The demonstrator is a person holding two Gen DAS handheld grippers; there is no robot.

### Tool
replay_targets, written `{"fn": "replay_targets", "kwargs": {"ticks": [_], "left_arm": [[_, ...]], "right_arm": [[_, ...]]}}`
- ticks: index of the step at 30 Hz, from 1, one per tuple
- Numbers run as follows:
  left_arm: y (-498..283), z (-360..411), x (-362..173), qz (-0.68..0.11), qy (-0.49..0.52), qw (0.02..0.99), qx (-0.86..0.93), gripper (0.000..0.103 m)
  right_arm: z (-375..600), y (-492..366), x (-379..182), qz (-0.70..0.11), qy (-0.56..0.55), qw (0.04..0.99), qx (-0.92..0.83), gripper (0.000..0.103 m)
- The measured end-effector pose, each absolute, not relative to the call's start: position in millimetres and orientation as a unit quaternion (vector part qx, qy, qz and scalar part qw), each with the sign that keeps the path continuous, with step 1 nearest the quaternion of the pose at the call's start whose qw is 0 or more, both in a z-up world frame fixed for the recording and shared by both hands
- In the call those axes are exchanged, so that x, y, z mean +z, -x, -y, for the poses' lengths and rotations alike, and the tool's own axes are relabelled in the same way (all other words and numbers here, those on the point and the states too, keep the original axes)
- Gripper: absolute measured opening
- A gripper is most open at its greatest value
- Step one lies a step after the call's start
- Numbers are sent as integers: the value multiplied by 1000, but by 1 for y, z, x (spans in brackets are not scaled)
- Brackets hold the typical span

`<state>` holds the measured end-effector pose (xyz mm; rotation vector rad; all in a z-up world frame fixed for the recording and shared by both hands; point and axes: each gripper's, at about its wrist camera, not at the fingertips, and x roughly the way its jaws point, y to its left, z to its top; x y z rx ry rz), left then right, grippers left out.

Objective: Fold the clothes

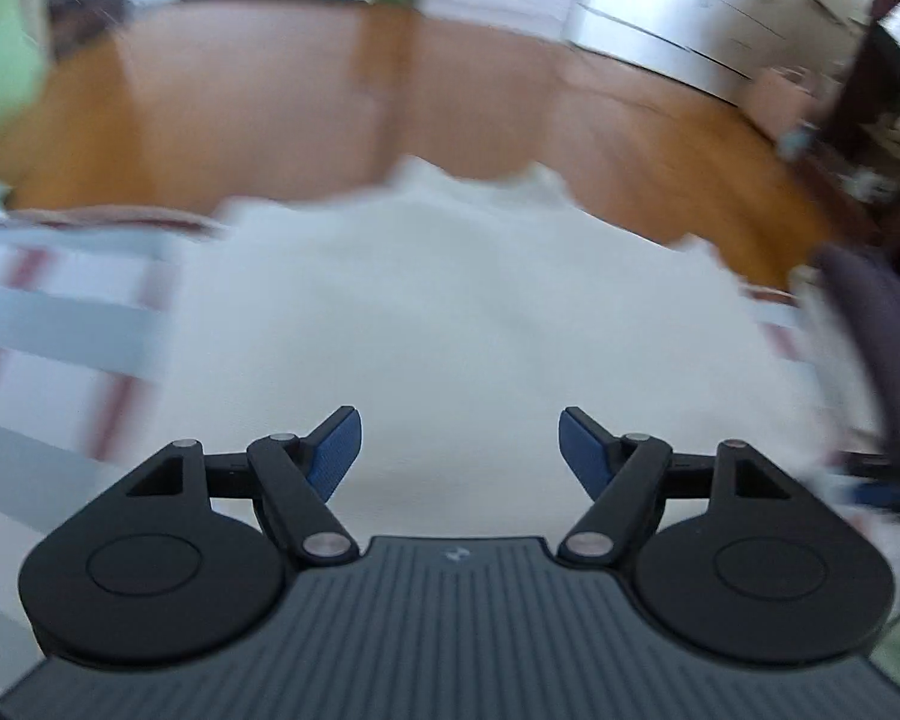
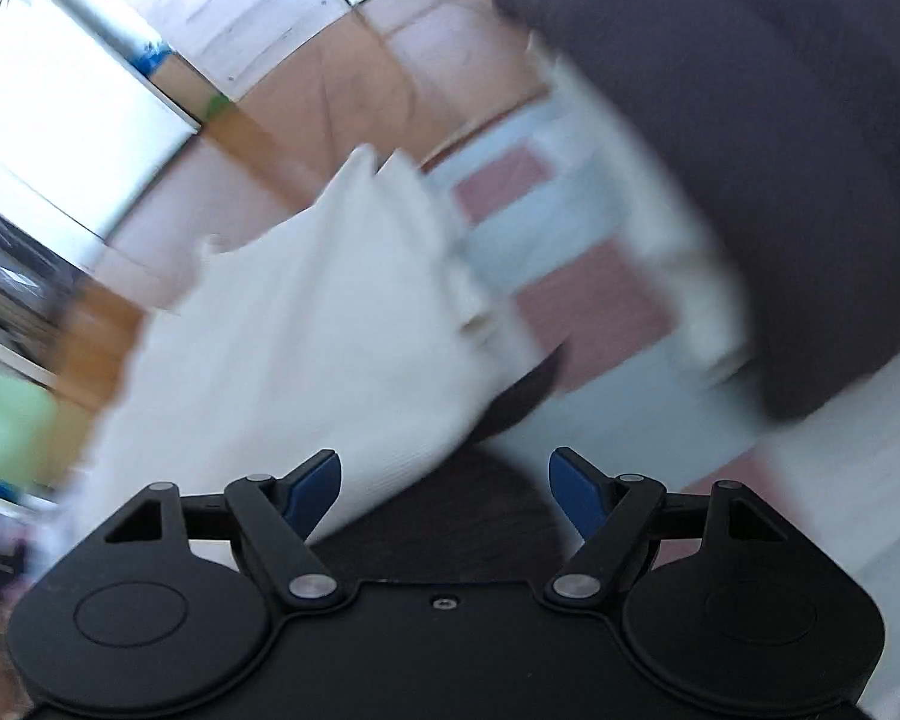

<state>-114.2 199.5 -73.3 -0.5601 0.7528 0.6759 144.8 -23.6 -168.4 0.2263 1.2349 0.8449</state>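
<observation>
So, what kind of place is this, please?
Probably a room in a home: a wooden floor, white drawer units along the wall, and a white garment lying on a striped cloth, perhaps bedding.

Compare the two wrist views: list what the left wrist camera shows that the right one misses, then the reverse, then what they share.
Only the left wrist view: the other gripper's blurred tip at the right edge, and a dark wooden shelf unit.

Only the right wrist view: a dark brown garment lying under the white cloth's near corner.

Both: the white folded cloth on the red-and-blue checked cover, the big dark grey cushion, the wooden floor, and open jaws holding nothing on the left gripper and right gripper.
</observation>
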Motion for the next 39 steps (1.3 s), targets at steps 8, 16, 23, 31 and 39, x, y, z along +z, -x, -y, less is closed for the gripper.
{"fn": "replay_targets", "kwargs": {"ticks": [8, 16, 23, 31, 39], "left_arm": [[29, -99, -101, -408, 10, 883, 234, 72], [-25, -82, -133, -469, -22, 871, 143, 72], [-35, -136, -146, -507, 147, 837, 141, 66], [27, -185, -90, -411, 290, 855, 129, 67], [143, -263, -52, -300, 340, 849, 271, 67]], "right_arm": [[10, -162, -192, -594, -173, 679, 395, 81], [-15, -197, -215, -592, -225, 664, 397, 55], [-34, -192, -190, -549, -227, 670, 445, 14], [-85, -170, -108, -481, -152, 639, 581, 14], [-202, -105, -27, -428, 12, 580, 693, 14]]}}
